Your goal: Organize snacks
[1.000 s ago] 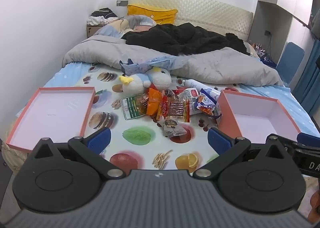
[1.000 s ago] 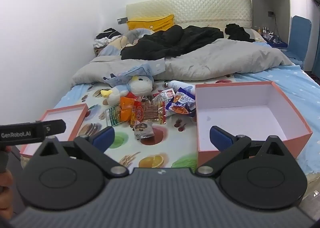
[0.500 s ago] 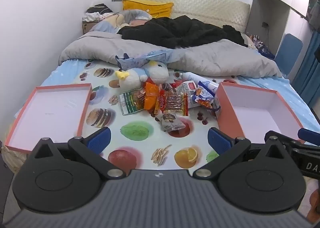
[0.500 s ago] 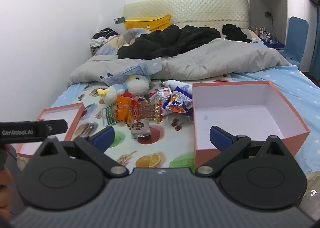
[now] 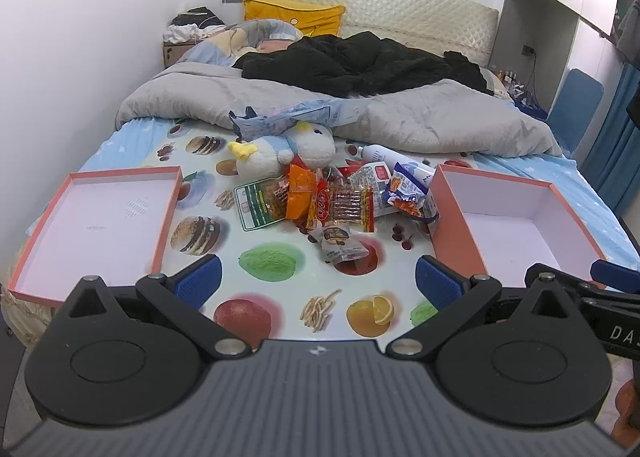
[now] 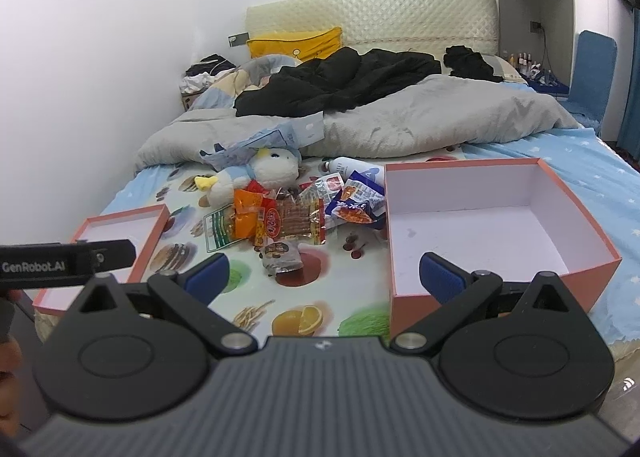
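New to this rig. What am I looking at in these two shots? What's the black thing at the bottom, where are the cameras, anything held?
There is no robot arm: a person carries a handheld two-finger gripper in each hand, each with a fisheye camera looking forward along its fingers. The black body with blue pads at the bottom of each picture is that gripper. One picture is from the left gripper, the other from the right gripper. Both are open and hold nothing. Ahead is a bed with a fruit-print sheet. On it lie a pile of snack packets, a plush duck, a shallow lid on the left and a deeper empty box on the right.
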`<action>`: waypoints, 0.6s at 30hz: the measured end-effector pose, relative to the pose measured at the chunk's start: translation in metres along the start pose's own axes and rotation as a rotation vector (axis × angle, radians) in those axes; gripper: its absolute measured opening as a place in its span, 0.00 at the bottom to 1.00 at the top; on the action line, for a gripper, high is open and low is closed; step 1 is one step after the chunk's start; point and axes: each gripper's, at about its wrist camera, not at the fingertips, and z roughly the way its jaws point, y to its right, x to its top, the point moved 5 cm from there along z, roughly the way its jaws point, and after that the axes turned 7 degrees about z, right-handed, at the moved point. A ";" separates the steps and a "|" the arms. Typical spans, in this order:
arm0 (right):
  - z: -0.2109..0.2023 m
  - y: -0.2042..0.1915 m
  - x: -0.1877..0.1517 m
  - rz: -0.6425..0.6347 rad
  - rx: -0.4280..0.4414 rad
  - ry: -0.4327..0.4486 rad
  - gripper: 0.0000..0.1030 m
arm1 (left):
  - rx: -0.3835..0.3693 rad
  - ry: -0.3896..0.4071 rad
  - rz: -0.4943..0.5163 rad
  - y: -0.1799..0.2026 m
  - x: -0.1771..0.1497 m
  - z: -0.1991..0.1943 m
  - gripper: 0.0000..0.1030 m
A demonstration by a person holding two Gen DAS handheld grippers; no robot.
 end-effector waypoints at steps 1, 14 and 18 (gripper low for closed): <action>0.000 0.000 0.000 0.008 0.003 -0.002 1.00 | 0.001 -0.001 0.000 0.000 0.000 0.001 1.00; 0.005 0.008 -0.002 0.037 -0.026 -0.023 1.00 | -0.003 0.001 0.007 0.001 -0.003 0.000 1.00; 0.003 0.007 -0.001 0.033 -0.024 -0.018 1.00 | -0.001 0.002 0.006 0.002 -0.003 -0.001 1.00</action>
